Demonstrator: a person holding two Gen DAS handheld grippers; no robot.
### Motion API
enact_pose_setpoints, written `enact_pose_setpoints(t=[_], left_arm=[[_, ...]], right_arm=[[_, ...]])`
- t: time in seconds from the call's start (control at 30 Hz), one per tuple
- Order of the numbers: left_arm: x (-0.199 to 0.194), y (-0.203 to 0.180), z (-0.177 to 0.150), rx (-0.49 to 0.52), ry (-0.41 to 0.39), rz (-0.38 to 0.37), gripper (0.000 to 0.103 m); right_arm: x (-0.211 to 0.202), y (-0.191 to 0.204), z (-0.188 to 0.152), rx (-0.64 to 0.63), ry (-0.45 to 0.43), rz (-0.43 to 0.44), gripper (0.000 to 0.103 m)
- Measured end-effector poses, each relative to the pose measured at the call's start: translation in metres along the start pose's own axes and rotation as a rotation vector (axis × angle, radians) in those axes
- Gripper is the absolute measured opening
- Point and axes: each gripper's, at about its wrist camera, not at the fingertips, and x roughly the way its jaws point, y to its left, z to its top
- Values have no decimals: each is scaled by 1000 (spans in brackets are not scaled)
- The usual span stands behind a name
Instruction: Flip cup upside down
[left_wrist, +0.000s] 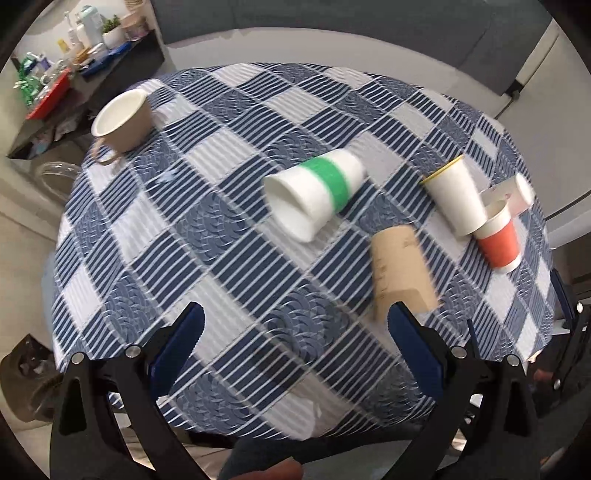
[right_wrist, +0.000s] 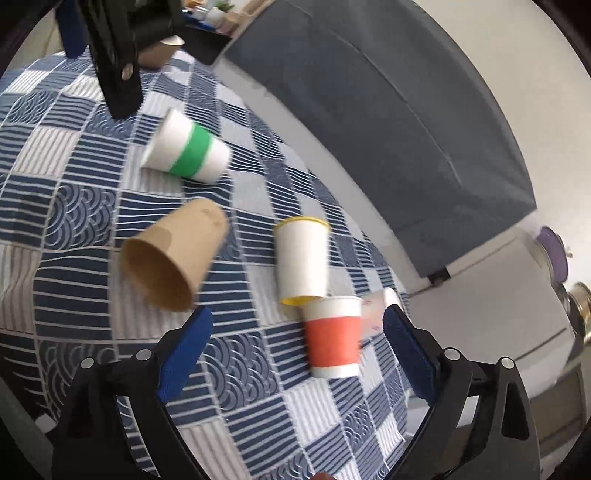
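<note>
Several paper cups sit on a blue checked tablecloth (left_wrist: 221, 236). A white cup with a green band (left_wrist: 317, 192) lies on its side, also in the right wrist view (right_wrist: 188, 149). A brown cup (left_wrist: 400, 271) (right_wrist: 173, 254) lies on its side. A white cup with yellow rims (left_wrist: 454, 197) (right_wrist: 303, 258) and a red-banded cup (left_wrist: 498, 240) (right_wrist: 334, 338) stand close together. A small white cup (left_wrist: 511, 192) lies behind them. My left gripper (left_wrist: 295, 325) is open above the near cloth. My right gripper (right_wrist: 297, 330) is open, with the red-banded cup between its fingers' line.
A tan mug with a handle (left_wrist: 123, 120) stands at the table's far left. A cluttered shelf (left_wrist: 66, 74) stands beyond it. A grey sofa (right_wrist: 388, 129) runs along the table's far side. The left gripper's body (right_wrist: 118, 55) shows at the top of the right wrist view.
</note>
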Motion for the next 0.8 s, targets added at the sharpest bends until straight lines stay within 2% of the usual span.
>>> enact_pose_setpoints(t=[0.1, 0.27, 0.6, 0.8], left_arm=[[10, -13, 9, 4, 9, -25, 97], [38, -33, 21, -24, 94, -111, 97], [86, -62, 37, -75, 181, -146, 97], [103, -64, 44, -108, 204, -149, 83]], right_arm=[[4, -15, -1, 41, 32, -17, 94], [14, -42, -12, 152, 124, 8, 94], [30, -89, -29, 342, 230, 19, 95], [51, -94, -41, 344, 270, 18, 95]])
